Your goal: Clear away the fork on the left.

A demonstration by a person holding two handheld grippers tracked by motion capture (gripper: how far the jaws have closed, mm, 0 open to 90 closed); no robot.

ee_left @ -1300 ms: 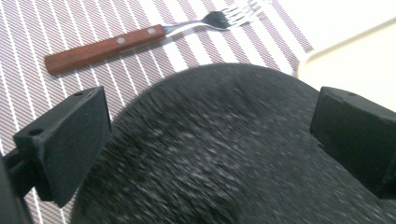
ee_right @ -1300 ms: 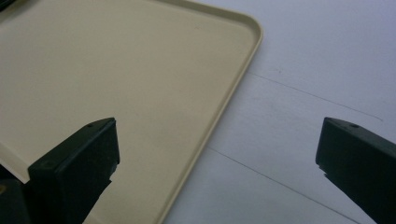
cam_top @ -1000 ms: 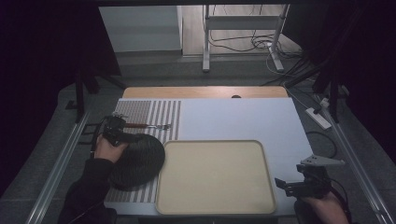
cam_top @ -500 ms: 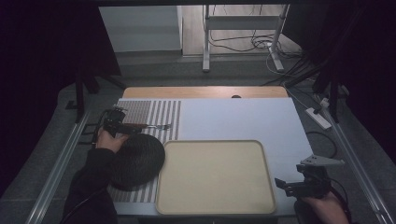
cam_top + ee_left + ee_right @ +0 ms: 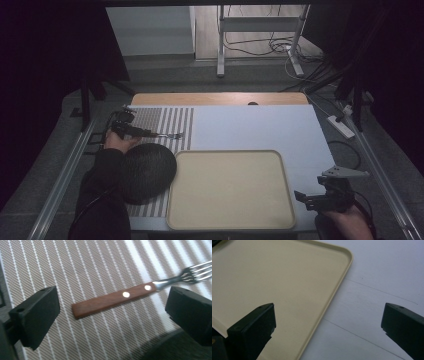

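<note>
The left gripper has slid away from the dark round plate since a second ago and now sits over the fork, at the far side of the striped placemat. The right gripper has barely stirred.

And here's the fork in the left gripper view: wooden handle with two pale rivets, steel neck, tines fanning off toward the upper right. It lies flat on the placemat, just beyond the dark plate, its handle end nearest the left gripper. The jaws stand wide apart, one on each side of the handle, neither touching it. The fork lies untouched between them. A dark curve at the bottom right of that view is the rim of the plate, close by the fork.

Out from the fork now: the plate lies on the near part of the placemat, overlapping the left edge of the beige tray. The tray sits to the right of the fork and nearer the person, on the pale table.

Far across from the fork, off the tray's near right corner, the right gripper hangs with its jaws spread wide, holding nothing, over the tray's rim and the bare table.
</note>
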